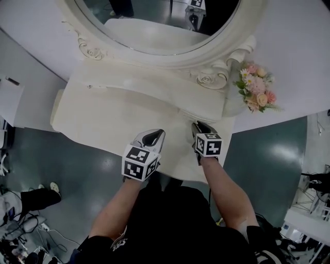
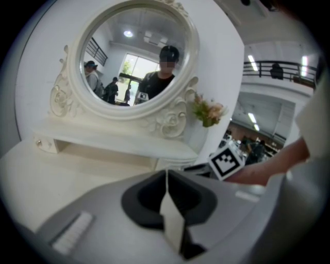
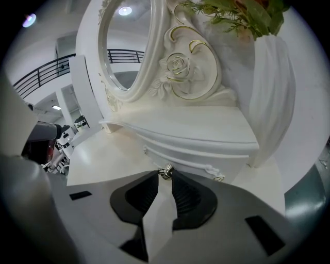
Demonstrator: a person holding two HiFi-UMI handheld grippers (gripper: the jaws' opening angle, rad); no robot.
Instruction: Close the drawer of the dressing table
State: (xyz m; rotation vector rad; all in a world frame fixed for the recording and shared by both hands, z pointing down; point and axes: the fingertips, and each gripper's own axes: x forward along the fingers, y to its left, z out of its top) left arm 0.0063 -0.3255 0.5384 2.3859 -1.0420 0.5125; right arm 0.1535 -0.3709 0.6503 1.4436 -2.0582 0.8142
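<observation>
- Nearest the head camera I see the person's bare forearms [image 1: 227, 191] reaching forward from black clothing, one hand-held gripper in each hand.
- I read the left hand-held gripper [image 1: 154, 135] [image 2: 166, 178] as empty: its grey jaws meet in a thin line with nothing between them. It hovers over the front part of the white carved dressing table [image 1: 103, 113], with the table top bare beneath it.
- I see the right hand-held gripper [image 1: 201, 126] [image 3: 165, 178] just beside it, further in and nearer the raised back section of the table. Its black-padded jaws are drawn narrow, and the small shiny metal knob [image 3: 166, 172] sits pinched between their tips.
- That knob belongs to the curved white drawer front [image 3: 201, 154] [image 1: 201, 114], which sits under the overhanging shelf at the right end of the raised section. It looks close against its housing, but I cannot tell whether a gap remains.
- Behind the shelf stands the oval mirror in a white scrolled frame [image 1: 154, 20] [image 2: 136, 56], a carved rose at its base.
- To the right of the drawer, I see a tall white draped vase [image 3: 273, 98] holding a bunch of pink and peach flowers [image 1: 256, 92] [image 3: 242, 10].
- Grey-green floor surrounds the table.
</observation>
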